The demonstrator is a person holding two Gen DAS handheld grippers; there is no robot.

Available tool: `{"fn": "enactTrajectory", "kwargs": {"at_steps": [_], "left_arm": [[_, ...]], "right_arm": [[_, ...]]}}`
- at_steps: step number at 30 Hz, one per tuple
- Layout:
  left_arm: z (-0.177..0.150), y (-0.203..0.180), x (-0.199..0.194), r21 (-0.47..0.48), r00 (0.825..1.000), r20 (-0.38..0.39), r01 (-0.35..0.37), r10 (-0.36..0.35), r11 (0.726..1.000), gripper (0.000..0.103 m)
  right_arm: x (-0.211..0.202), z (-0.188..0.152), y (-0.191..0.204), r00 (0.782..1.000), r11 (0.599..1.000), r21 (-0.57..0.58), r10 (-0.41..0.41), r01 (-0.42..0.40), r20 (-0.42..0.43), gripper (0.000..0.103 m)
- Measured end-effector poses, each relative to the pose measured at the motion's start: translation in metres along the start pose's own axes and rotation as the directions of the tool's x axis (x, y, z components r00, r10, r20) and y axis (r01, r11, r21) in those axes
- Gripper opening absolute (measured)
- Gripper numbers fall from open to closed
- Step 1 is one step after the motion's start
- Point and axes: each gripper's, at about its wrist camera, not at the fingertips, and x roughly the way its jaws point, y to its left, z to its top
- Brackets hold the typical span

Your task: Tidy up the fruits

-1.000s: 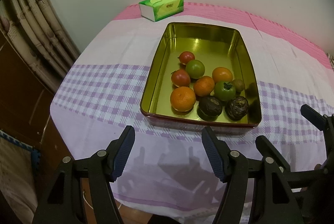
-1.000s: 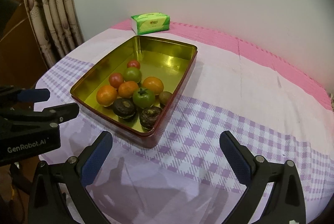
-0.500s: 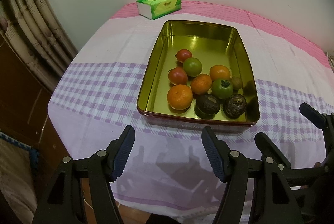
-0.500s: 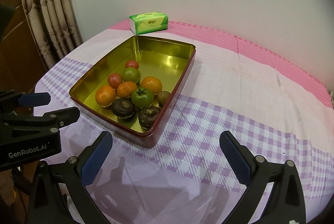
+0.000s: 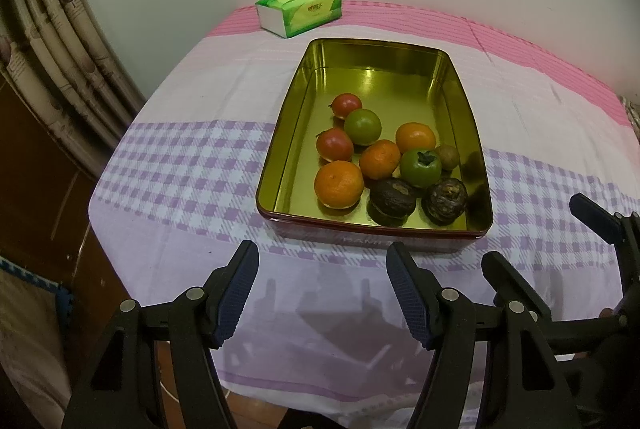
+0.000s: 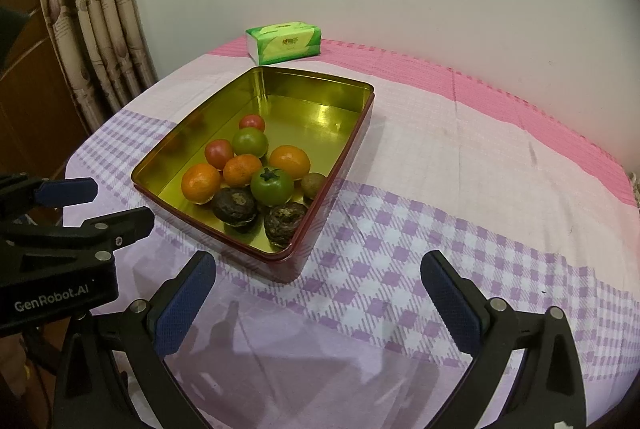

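A gold tin (image 5: 466, 101) (image 6: 360, 97) with a dark red outside stands on the checked cloth. Several fruits lie in its near half: oranges (image 5: 339, 184) (image 6: 201, 183), red tomatoes (image 5: 334, 144) (image 6: 219, 153), green ones (image 5: 420, 167) (image 6: 272, 186), two dark wrinkled fruits (image 5: 392, 195) (image 6: 234, 206) and a small brown one (image 5: 447, 156) (image 6: 313, 184). My left gripper (image 5: 322, 269) (image 6: 120, 205) hovers open just in front of the tin's near wall, nothing between its fingers. My right gripper (image 6: 318, 271) (image 5: 538, 229) stands wide open and empty to the tin's right front.
A green tissue pack (image 5: 300, 11) (image 6: 284, 43) lies at the back of the table by the white wall. A patterned curtain (image 5: 52, 53) (image 6: 96, 13) hangs at the left. The table's front edge (image 5: 280, 395) drops off below the left gripper.
The views barely shifted; the tin sits slightly lower-left in both pictures. Both grippers keep the same opening.
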Motion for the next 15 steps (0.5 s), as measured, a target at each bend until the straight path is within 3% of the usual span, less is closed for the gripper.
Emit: {"fn": "enactTrajectory", "kwargs": {"at_steps": [15], "left_arm": [[-0.0001, -0.0005, -0.0010, -0.002, 1.000, 0.002, -0.002, 0.002, 1.000, 0.067]], "right_arm": [[0.0013, -0.0017, 0.0015, 1.000, 1.000, 0.002, 0.000, 0.000, -0.008, 0.102]]}}
